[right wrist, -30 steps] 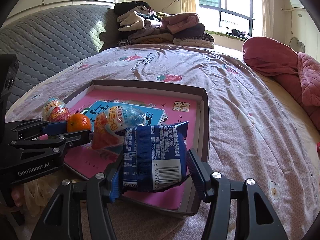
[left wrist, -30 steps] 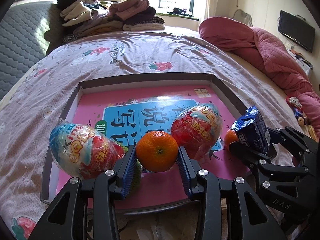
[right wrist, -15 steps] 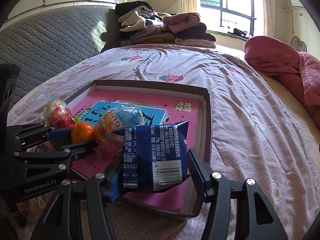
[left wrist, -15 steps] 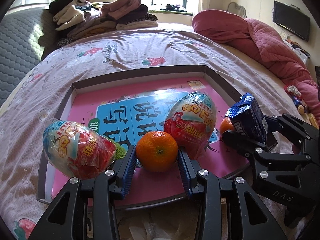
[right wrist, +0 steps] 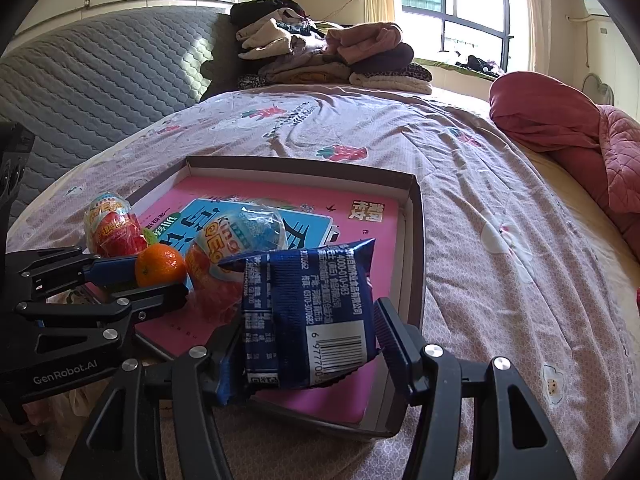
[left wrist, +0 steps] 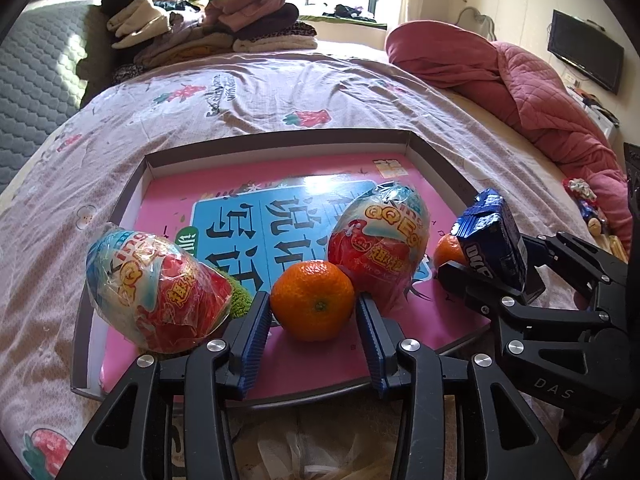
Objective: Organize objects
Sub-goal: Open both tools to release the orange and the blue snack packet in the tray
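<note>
My left gripper (left wrist: 314, 312) is shut on an orange tangerine (left wrist: 314, 300), held over the near edge of a shallow box lid (left wrist: 280, 140) with a pink printed floor. My right gripper (right wrist: 308, 328) is shut on a blue snack packet (right wrist: 308, 312), held over the lid's near right corner; the packet also shows in the left wrist view (left wrist: 492, 240). Two red-and-blue wrapped toy eggs (left wrist: 160, 296) (left wrist: 380, 244) stand in the lid beside the tangerine. A second tangerine (left wrist: 446, 250) lies behind the packet.
The lid rests on a bed with a pink patterned sheet (left wrist: 260, 92). Folded clothes (left wrist: 208, 28) are stacked at the bed's far end. A red quilt (left wrist: 520, 80) lies on the right. A grey padded headboard (right wrist: 100, 68) stands on the left.
Both grippers have edged forward over the lid with their loads. The grips have not changed.
</note>
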`<state>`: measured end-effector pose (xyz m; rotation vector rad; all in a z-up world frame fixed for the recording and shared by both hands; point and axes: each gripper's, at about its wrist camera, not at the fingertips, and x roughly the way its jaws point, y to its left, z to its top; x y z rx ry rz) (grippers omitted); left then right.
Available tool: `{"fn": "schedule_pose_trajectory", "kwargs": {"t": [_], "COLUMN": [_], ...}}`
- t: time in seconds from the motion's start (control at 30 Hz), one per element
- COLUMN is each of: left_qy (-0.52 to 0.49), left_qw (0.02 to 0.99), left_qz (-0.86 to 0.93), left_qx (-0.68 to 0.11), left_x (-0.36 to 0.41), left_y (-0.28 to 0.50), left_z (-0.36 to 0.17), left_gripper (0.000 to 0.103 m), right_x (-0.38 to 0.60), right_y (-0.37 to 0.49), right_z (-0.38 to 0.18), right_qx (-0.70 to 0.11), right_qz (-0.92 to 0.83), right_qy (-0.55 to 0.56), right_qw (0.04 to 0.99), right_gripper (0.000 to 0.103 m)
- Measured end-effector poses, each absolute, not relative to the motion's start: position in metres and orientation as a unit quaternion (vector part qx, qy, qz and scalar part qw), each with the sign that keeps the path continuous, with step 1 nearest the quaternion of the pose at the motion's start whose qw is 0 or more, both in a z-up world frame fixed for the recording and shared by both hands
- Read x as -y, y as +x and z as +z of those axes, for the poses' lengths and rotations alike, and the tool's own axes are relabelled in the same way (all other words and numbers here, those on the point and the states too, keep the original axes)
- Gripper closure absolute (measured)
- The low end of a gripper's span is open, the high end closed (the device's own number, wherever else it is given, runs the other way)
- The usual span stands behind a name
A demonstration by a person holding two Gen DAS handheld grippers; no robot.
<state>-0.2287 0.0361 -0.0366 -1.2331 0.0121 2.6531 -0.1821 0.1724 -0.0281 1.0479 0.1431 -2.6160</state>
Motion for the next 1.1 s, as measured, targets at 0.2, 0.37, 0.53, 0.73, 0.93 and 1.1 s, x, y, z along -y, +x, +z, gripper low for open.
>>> {"fn": "schedule_pose_trajectory", "kwargs": {"t": [0.2,0.37,0.53,0.73,0.93,1.1], "left_qy": [-0.412,-0.403,-0.396,-0.391,-0.39,-0.387], "left_qw": [0.108,0.108,0.104,0.103,0.104,0.104], "left_qz": [0.905,0.909,0.912,0.914,0.915,0.916], "left_qx": [-0.007,-0.001,0.002,0.005,0.008,0.006], "left_x": [-0.038,-0.036,-0.035,-0.033,-0.032,-0.032], "left_y": [-0.226,-0.223,-0.22,-0.217,-0.216,-0.214], "left_z": [-0.03,-0.023,-0.017,-0.013,-0.01,-0.007], "left_gripper": [0.05,0.048,0.047,0.047,0.047,0.047], "right_x": [-0.172,-0.171,-0.174,-0.18,-0.181,-0.182], "right_y": [-0.182,-0.183,-0.184,-0.187,-0.188,-0.188], "right_z": [-0.028,-0.028,-0.026,-0.023,-0.023,-0.02], "right_qx": [-0.048,-0.046,-0.038,-0.026,-0.029,-0.024], "right_qz": [-0.914,-0.911,-0.913,-0.916,-0.92,-0.919], "right_qy": [0.37,0.376,0.373,0.371,0.362,0.363], "right_qw": [0.161,0.163,0.161,0.154,0.149,0.148], "right_gripper": [0.042,0.041,0.041,0.039,0.039,0.039]}}
